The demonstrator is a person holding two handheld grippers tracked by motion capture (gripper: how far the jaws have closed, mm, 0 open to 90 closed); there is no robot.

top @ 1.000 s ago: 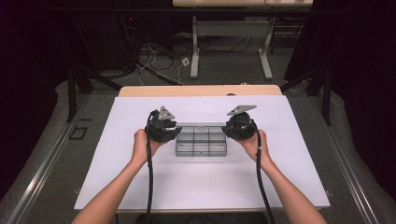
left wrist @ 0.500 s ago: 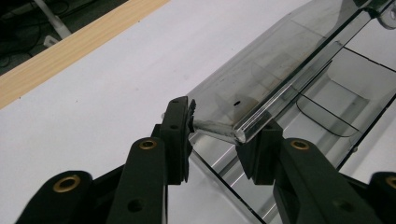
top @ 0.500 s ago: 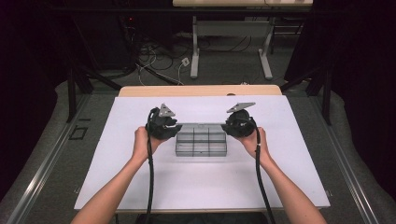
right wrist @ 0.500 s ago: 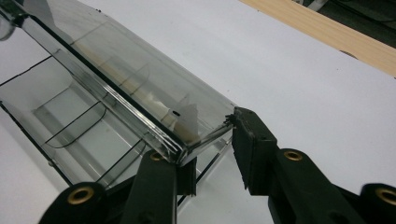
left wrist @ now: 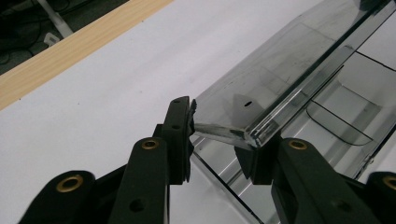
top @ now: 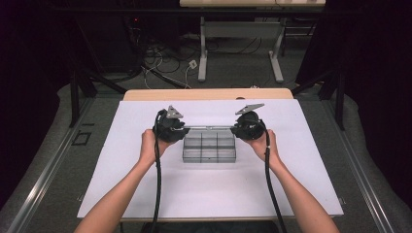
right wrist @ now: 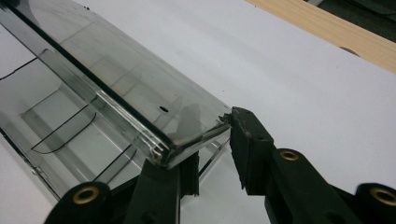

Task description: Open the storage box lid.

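- Fingers [left wrist: 180, 135] on my left gripper [left wrist: 219, 140] sit either side of one end corner of the clear lid [left wrist: 280, 74], the corner lodged between them; the left-hand pad touches the lid's edge, and I cannot tell for certain whether the other pad presses it too.
- On my right gripper [right wrist: 212, 151] the fingers [right wrist: 247, 140] bracket the opposite end corner of that same lid [right wrist: 121, 88]. One finger lies under the corner, the other just beside its edge; whether they pinch it firmly I cannot tell.
- From the high view I see the left gripper [top: 176, 127] and right gripper [top: 241, 127] facing each other across the back edge of the transparent organiser box [top: 209, 148], each held in one of the person's hands, left hand [top: 149, 145] and right hand [top: 265, 143].
- That box rests near the middle of the white surface [top: 145, 194], slightly toward the far side, and its inside is split by dividers into small compartments.
- Its lid is raised off the compartments and tilted, hinged along the far long side, and both gripper views show the open tray [left wrist: 345, 112] below it.
- A black cable [top: 156, 194] trails from each gripper back along the forearms toward the bottom of the high view.
- Beyond the white surface a strip of wooden tabletop [top: 209, 94] shows, then a dim floor with loose cables [top: 165, 63] and desk legs [top: 201, 53].
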